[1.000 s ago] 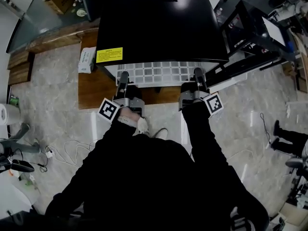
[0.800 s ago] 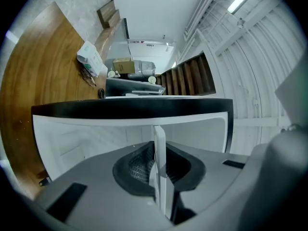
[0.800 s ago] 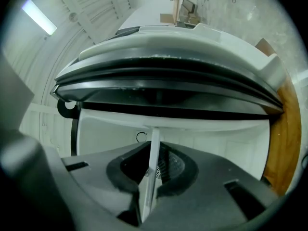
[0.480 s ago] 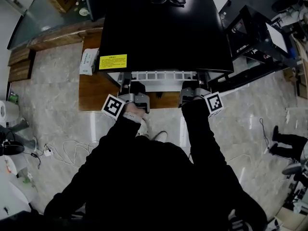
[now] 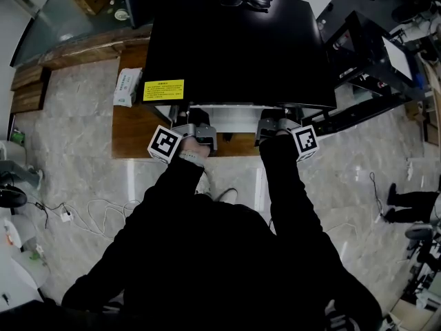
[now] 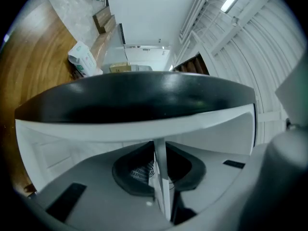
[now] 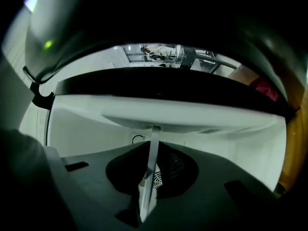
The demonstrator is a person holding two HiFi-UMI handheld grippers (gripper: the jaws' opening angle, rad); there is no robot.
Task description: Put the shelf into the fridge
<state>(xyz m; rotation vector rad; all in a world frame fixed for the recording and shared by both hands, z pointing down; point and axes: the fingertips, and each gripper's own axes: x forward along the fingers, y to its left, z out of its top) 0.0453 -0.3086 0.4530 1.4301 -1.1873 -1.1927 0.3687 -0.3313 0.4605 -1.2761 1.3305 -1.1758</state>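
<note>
With the left gripper [image 5: 186, 121] and the right gripper [image 5: 278, 121], reaches from the near side under the overhanging black top of the fridge [image 5: 234, 47] in the head view. Keeps the two side by side, one left and one right, marker cubes facing up. Leaves only a narrow pale strip of the shelf [image 5: 234, 116] showing between them at the fridge's near opening, the rest tucked inside. Finds the fridge set on a wooden platform [image 5: 134, 133], with glasses [image 5: 245, 0] on the far part of its top, a yellow label [image 5: 163, 89] at its near left corner and a white packet [image 5: 126, 87] just to its left.

From the left gripper view: left gripper [image 6: 160, 170] clamped on a thin white part of the shelf [image 6: 162, 196] seen edge-on, a pad pressed to each face. Looks beyond into the white inside of the fridge [image 6: 134, 97] beneath its dark top.

From the right gripper view: right gripper [image 7: 151, 172] likewise pinched tight on a thin white part of the shelf [image 7: 147, 201], again edge-on between the pads. Faces the pale interior of the fridge [image 7: 168, 90] under its black upper band.
</note>
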